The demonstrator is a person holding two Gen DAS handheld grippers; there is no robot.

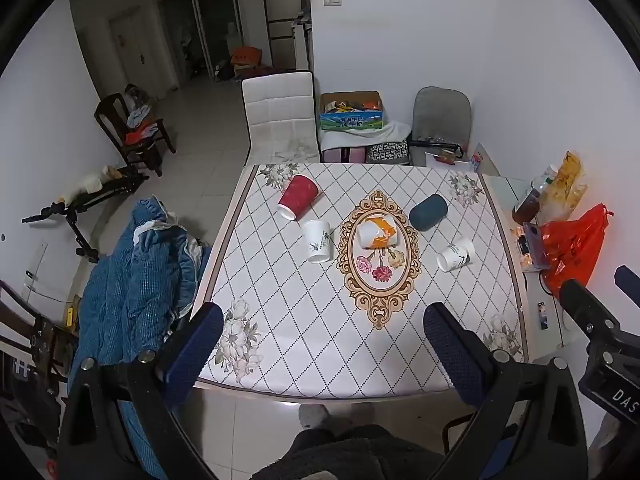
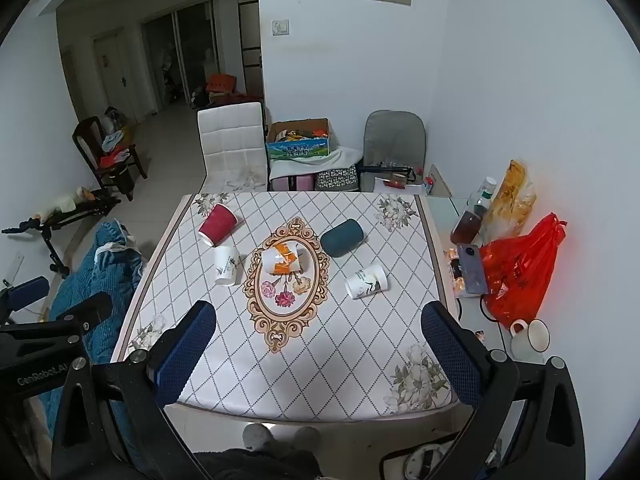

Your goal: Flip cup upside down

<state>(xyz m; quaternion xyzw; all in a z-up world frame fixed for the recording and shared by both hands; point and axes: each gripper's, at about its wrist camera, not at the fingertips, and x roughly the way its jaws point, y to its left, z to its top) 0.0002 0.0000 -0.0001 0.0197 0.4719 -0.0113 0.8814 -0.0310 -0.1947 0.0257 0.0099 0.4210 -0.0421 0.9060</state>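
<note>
While I hold both tongs above the near edge of the surface (image 1: 304,320), each pair stands wide apart with nothing between its blue pads. My left tongs (image 1: 324,344) frame the near half of the quilted, diamond-patterned cloth; my right tongs (image 2: 318,340) do the same from a little further right, and neither touches a cup.

Five cups lie on their sides on the cloth, all well apart from my tongs. The red cup (image 1: 298,196) lies near the far left corner with its mouth turned toward me. Just beside it, nearer to me, lies a white cup with a leaf print (image 1: 317,240). The orange and white cup (image 1: 377,232) rests at the far end of the ornate oval medallion (image 1: 380,276) in the middle of the cloth, above the printed flowers. To its right lies the dark teal cup (image 1: 428,212), and nearer to me on the right lies another white cup with a dark print (image 1: 455,254), its mouth pointing left and toward me.

Off the right edge of the cloth sit a red plastic bag (image 2: 520,268), a phone (image 2: 472,268) and a white mug (image 2: 530,336). A white chair (image 1: 280,116) stands at the far side, and a blue blanket (image 1: 136,264) is heaped on the left.
</note>
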